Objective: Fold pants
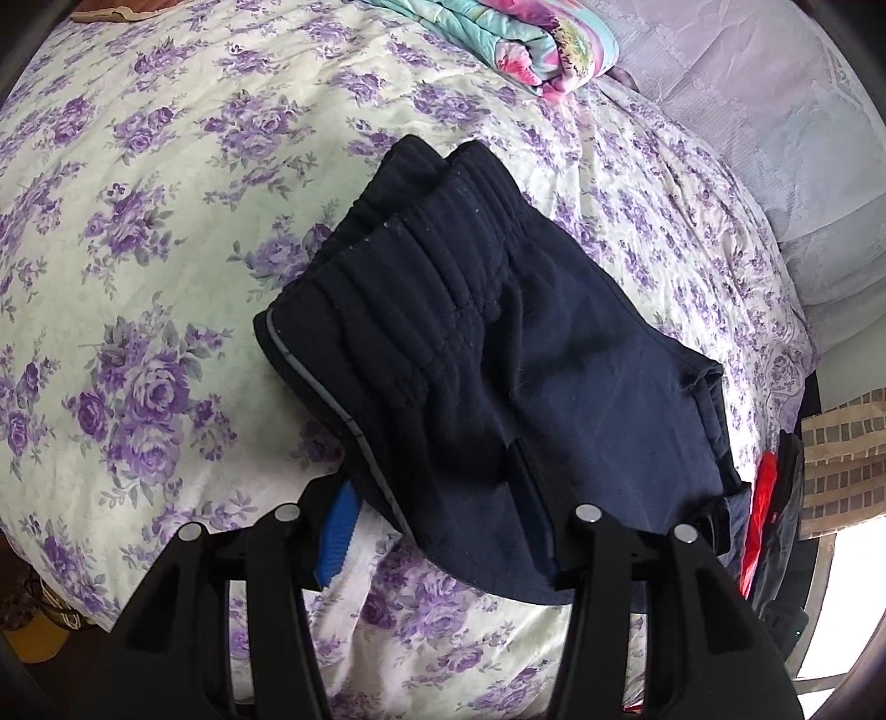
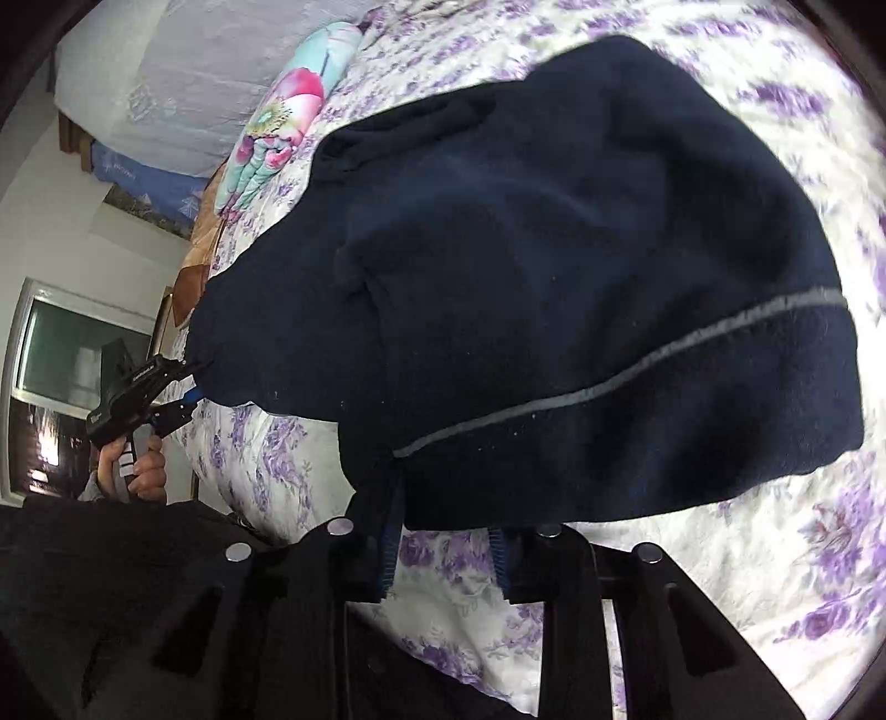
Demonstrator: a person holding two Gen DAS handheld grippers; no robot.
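The right tongs (image 2: 443, 559) are seen parted, empty, just short of the pants (image 2: 554, 277); the left tongs (image 1: 437, 526) stand open around a hem. The pants lie folded near the bed (image 1: 138, 249) edge, seemingly almost finished. Only the right view shows the hand (image 2: 138, 471).

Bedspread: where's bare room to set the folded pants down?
Widest free patch: floral bedspread left of the navy pants, up to the rolled quilt. A narrower strip lies between the pants and the white pillows. Crowded at the near edge, around both grippers and the red item.
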